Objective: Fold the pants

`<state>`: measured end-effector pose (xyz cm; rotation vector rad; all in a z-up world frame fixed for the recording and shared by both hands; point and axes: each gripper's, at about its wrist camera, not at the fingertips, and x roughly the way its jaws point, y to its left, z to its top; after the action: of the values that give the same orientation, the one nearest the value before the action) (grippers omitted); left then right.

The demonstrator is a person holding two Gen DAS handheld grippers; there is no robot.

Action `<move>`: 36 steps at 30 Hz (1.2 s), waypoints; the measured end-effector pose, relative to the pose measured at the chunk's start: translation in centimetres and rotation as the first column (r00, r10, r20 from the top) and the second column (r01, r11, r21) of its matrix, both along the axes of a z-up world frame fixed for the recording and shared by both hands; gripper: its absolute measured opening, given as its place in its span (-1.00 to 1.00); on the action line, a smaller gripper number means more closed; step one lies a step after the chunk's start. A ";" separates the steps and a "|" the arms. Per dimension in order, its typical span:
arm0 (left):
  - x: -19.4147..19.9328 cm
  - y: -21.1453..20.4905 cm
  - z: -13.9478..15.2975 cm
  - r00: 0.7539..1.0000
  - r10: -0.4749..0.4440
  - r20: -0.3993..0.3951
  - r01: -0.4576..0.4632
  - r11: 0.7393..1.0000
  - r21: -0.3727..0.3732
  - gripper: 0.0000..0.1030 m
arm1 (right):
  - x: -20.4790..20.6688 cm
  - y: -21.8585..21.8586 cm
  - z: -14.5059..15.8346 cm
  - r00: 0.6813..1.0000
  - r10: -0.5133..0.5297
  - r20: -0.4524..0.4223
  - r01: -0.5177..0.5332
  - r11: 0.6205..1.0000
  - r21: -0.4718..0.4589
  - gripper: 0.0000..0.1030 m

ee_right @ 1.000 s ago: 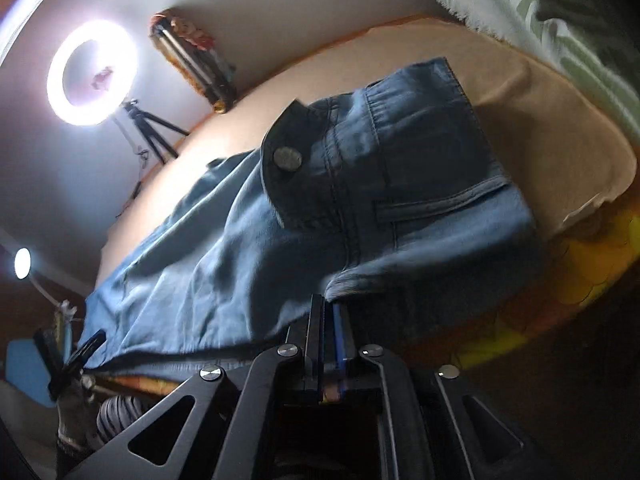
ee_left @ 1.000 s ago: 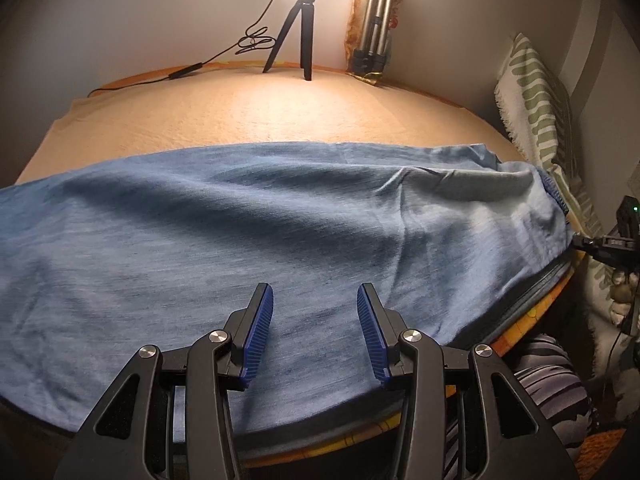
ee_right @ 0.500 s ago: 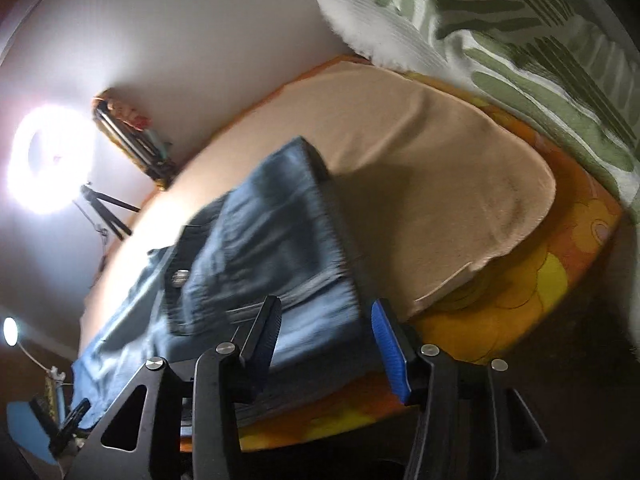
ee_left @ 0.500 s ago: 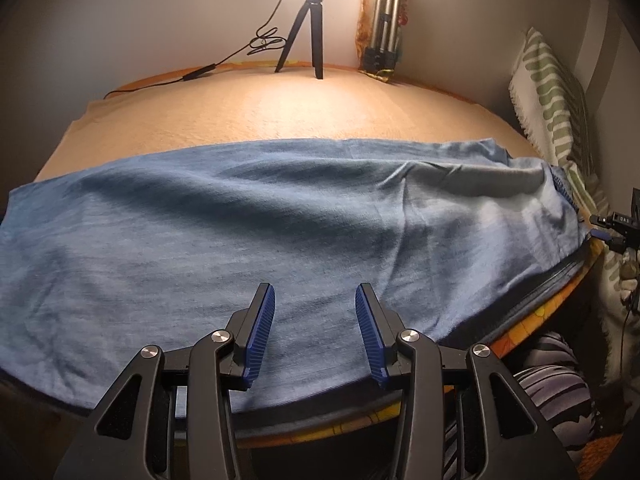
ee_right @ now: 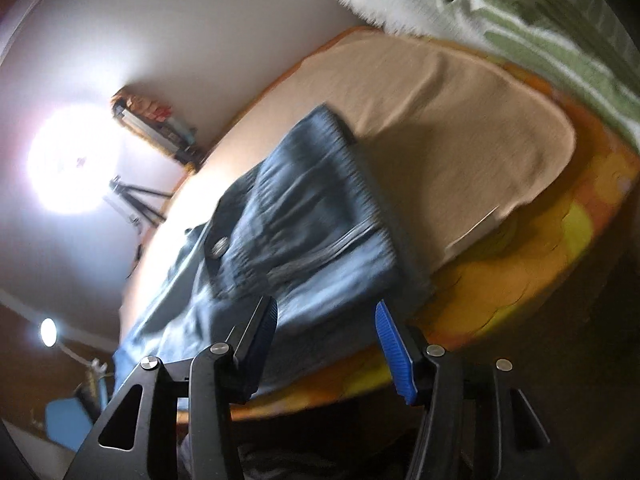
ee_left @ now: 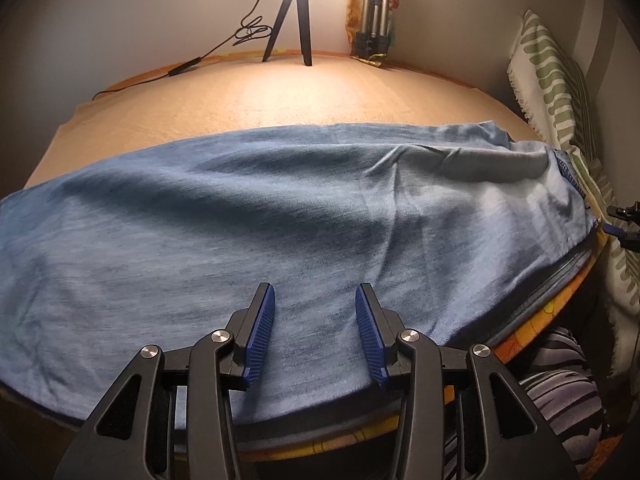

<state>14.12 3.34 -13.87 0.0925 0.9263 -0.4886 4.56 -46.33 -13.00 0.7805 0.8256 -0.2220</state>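
Observation:
Blue denim pants [ee_left: 280, 216] lie stretched across the beige sheet [ee_left: 280, 96], legs to the left and waist to the right. My left gripper [ee_left: 314, 288] hovers open over the near side of the leg, with nothing pinched between its blue pads. In the right wrist view the waist end [ee_right: 304, 216] with its metal button [ee_right: 219, 246] lies flat near the bed's edge. My right gripper [ee_right: 325, 303] stands open just off the near waist corner, and its pads grip no cloth. This view is motion-blurred. The right gripper's tip [ee_left: 620, 224] also shows at the left view's right edge.
A black tripod [ee_left: 294, 12], a folded tripod [ee_left: 374, 12] and a cable [ee_left: 184, 68] stand at the bed's far side under a ring light [ee_right: 76, 160]. A green-striped pillow [ee_left: 552, 80] lies right of the waist. The orange mattress edge [ee_right: 540, 260] runs close in front.
My right gripper was shut on the waist's near edge; it has let go, opened wide, rolled and drawn back from the pants. The left gripper has barely moved.

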 end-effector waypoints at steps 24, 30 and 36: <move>-4.3 -6.4 2.4 0.941 -0.336 0.041 0.333 0.941 0.058 -0.21 | 2.3 2.5 3.4 0.997 -0.001 0.078 0.002 1.000 -0.021 -0.79; -4.6 -9.1 0.9 0.910 -0.414 0.029 0.405 0.902 0.151 -0.21 | 2.2 2.4 4.7 0.997 0.016 0.076 -0.013 0.999 -0.038 -0.79; -4.5 -9.6 0.4 0.904 -0.426 0.037 0.415 0.895 0.166 -0.53 | 2.2 2.6 4.8 0.997 0.012 0.074 -0.011 1.000 -0.022 -0.79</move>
<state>9.67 -6.26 -13.48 0.4582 0.8722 -0.8098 6.74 -43.74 -8.20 0.7588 0.7562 -0.1906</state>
